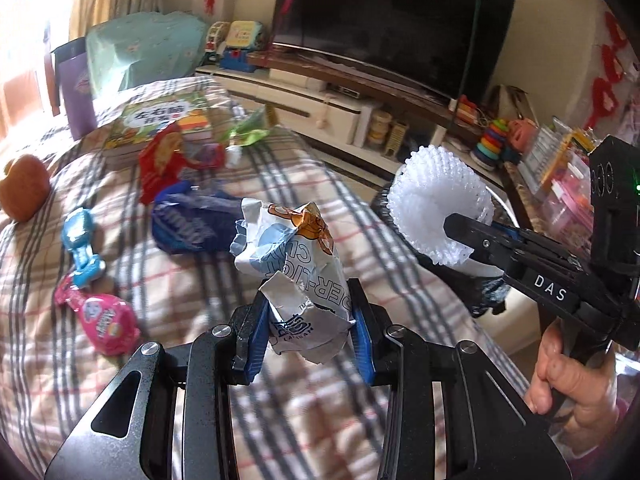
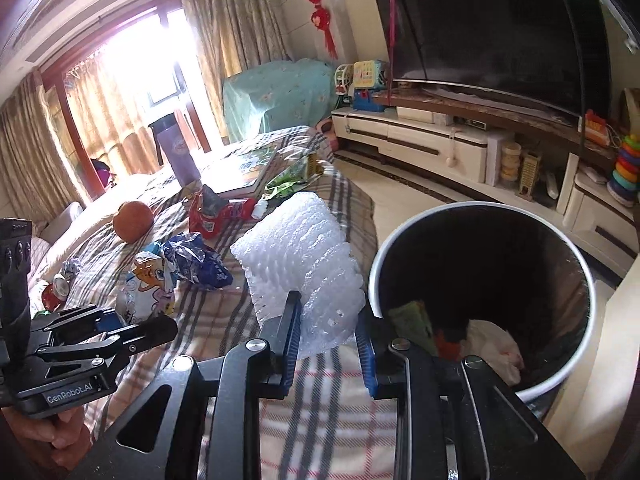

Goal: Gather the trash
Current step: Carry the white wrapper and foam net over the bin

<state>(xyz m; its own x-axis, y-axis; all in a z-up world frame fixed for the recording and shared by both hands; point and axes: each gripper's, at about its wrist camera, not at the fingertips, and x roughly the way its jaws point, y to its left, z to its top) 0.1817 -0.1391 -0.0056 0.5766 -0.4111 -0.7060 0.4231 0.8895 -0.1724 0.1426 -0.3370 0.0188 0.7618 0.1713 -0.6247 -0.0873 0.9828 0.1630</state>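
Observation:
My left gripper [image 1: 308, 312] is shut on a crumpled white snack wrapper [image 1: 296, 256] and holds it above the plaid-covered table [image 1: 120, 392]. My right gripper [image 2: 328, 336] is shut on a white foam fruit net [image 2: 304, 264], held just left of the round bin [image 2: 576, 264], which holds some trash. In the left wrist view the right gripper [image 1: 456, 224] holds the foam net [image 1: 436, 200] at the right. In the right wrist view the left gripper [image 2: 132, 324] carries the wrapper [image 2: 148, 288] at the left. A blue wrapper [image 1: 188, 220], a red wrapper [image 1: 164, 160] and a green wrapper [image 1: 248, 128] lie on the table.
On the table lie an orange [image 2: 132, 220], a book [image 1: 160, 120], a purple bottle [image 2: 176, 152], a pink candy [image 1: 104, 316] and a blue toy [image 1: 80, 248]. A TV stand [image 2: 420, 140] with toys runs behind the bin.

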